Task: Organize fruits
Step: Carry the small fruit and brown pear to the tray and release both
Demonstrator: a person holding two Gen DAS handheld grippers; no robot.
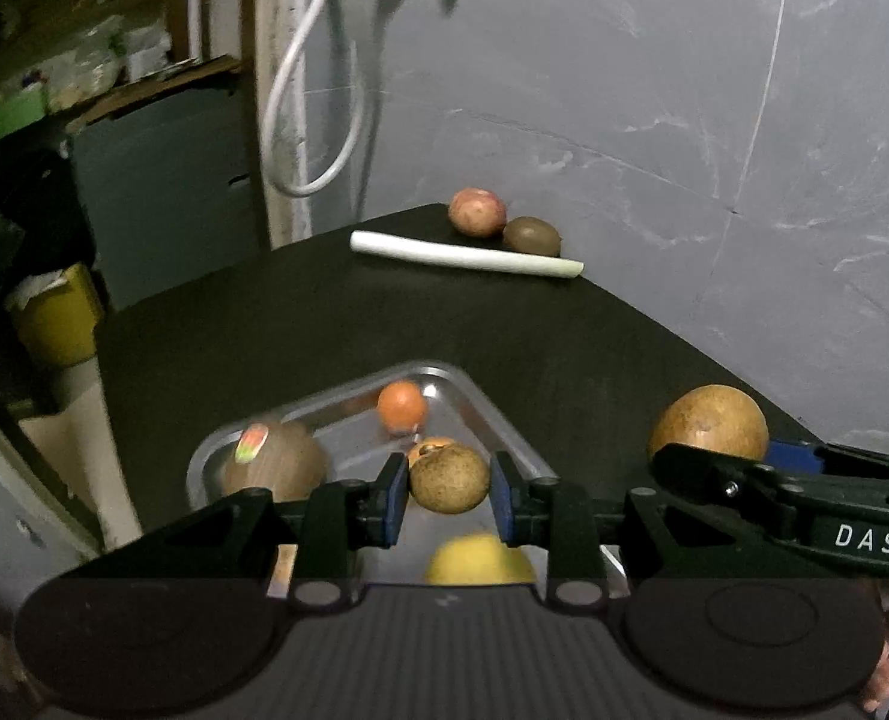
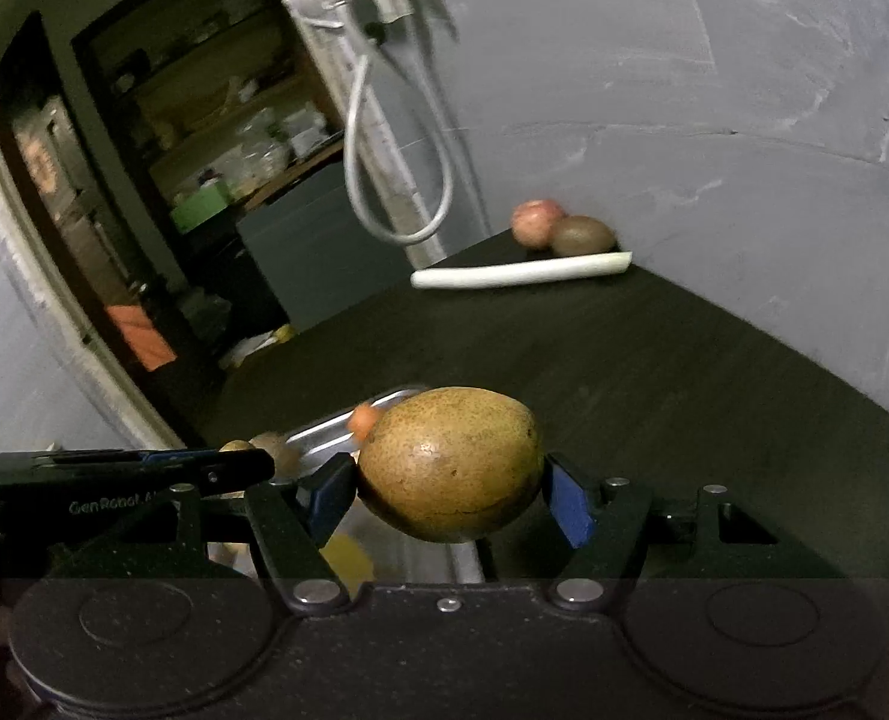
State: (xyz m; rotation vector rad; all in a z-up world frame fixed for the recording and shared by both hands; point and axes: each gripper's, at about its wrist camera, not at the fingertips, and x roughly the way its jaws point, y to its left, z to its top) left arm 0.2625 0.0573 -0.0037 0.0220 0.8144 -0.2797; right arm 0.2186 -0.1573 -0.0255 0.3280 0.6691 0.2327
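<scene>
In the left wrist view, the metal tray lies near the table's left edge and holds a large brown fruit with a bright sticker, a small orange fruit at its far corner and a yellow fruit cut off by the gripper body. The left gripper hangs over the tray, its blue pads pinching a small rough brown fruit. The right wrist view shows little of this: only a tray corner and blurred bits of fruit behind the left gripper's arm.

That view shows the right gripper pressed onto a big speckled pear, held just right of the tray above the bare table; the left wrist view catches the pear from the side.

Beyond the tray, the dark table is open back to the far corner, where a white leek stalk lies in front of a reddish apple and a kiwi by the grey wall. A white cable loops down the wall at left.
</scene>
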